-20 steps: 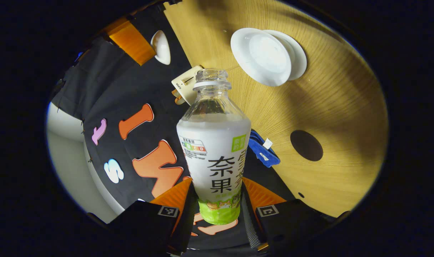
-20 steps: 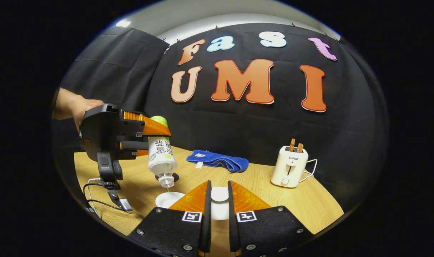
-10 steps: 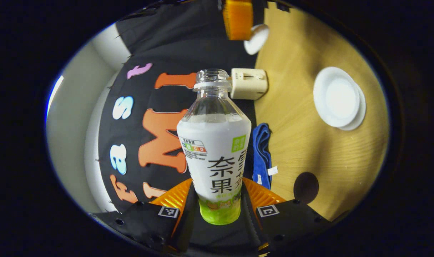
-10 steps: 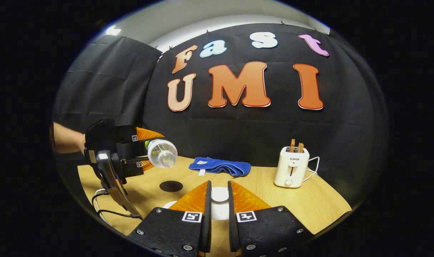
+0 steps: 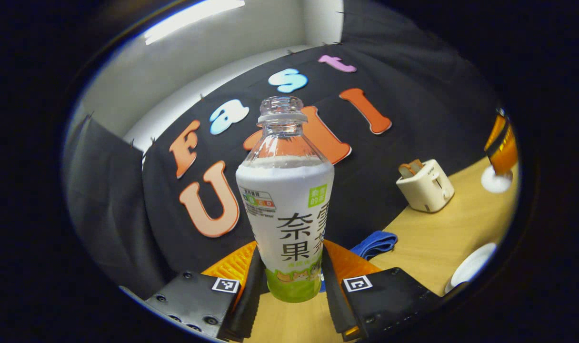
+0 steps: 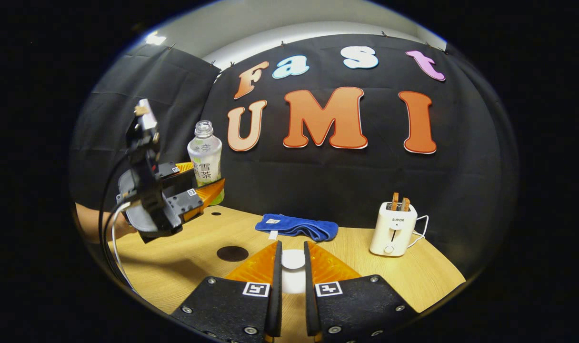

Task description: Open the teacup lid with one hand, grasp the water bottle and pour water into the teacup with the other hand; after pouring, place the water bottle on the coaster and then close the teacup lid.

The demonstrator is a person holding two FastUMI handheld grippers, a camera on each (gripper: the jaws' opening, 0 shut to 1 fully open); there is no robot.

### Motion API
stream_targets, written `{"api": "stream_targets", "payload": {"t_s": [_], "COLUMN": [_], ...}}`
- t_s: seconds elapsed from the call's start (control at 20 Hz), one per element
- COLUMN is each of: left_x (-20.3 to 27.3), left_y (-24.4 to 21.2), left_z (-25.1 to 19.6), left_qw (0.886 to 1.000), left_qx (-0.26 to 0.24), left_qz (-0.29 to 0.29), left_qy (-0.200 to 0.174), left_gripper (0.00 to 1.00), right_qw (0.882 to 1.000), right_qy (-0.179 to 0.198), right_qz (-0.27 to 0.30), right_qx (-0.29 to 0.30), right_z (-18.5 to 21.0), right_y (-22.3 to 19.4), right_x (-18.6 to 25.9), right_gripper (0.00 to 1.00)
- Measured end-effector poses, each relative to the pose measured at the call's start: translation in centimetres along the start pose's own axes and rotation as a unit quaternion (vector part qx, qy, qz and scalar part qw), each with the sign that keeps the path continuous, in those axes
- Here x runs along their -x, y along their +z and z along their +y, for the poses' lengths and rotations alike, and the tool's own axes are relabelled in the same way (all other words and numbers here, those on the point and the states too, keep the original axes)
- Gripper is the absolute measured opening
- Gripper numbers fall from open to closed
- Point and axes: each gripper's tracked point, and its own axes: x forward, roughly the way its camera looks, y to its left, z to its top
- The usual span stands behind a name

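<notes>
The white-labelled, uncapped water bottle (image 5: 285,209) stands upright in the left gripper view. My left gripper (image 5: 289,247) is shut on its lower body. In the right gripper view the bottle (image 6: 204,159) and the left gripper (image 6: 201,178) hover above the table's left side. The dark round coaster (image 6: 232,253) lies below and to their right. My right gripper (image 6: 290,245) is shut on the white teacup lid (image 6: 293,259), held off the table. The left gripper view has the right gripper (image 5: 499,162) with the lid (image 5: 495,181) at the far right, and the white teacup (image 5: 470,267) at the lower right.
A folded blue cloth (image 6: 296,227) lies at the back of the wooden table (image 6: 413,276). A white toaster (image 6: 394,228) with its cord stands at the back right. A person's hand (image 6: 92,224) holds the left gripper, and its cable hangs down at the left.
The bottle has swung from mouth-down over the teacup, through level, to upright, and has risen to the left. The right gripper has kept the lid nearly still.
</notes>
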Motion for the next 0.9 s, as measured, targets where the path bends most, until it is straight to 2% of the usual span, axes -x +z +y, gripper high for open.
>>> {"api": "stream_targets", "payload": {"t_s": [0.1,0.25,0.4,0.6,0.75,0.9], "left_x": [-0.7,-1.4,-2.3,-1.6,-0.6,-0.4], "left_y": [-1.6,-2.5,-2.6,-1.9,-1.7,-1.8], "left_z": [0.5,0.7,0.6,-0.7,-0.5,-0.5], "left_qw": [0.997,0.988,0.973,0.954,0.944,0.936], "left_qx": [0.074,0.141,0.203,0.251,0.261,0.268], "left_qz": [0.026,0.066,0.11,0.166,0.199,0.227], "left_qy": [0.01,0.009,0.011,0.0,-0.019,-0.023], "left_gripper": [0.64,0.64,0.65,0.66,0.67,0.63], "right_qw": [1.0,1.0,1.0,0.999,0.999,0.998], "right_qy": [0.003,0.007,0.016,0.027,0.036,0.039], "right_qz": [0.003,0.007,0.01,0.022,0.029,0.04], "right_qx": [0.001,0.002,-0.003,-0.001,-0.002,0.006], "right_z": [0.3,0.9,1.6,2.5,3.3,3.8], "right_y": [-0.2,-0.5,-0.9,-1.8,-2.3,-3.1], "right_x": [-0.3,-0.6,-0.9,-1.3,-1.6,-1.8], "right_gripper": [0.21,0.21,0.2,0.2,0.2,0.21]}}
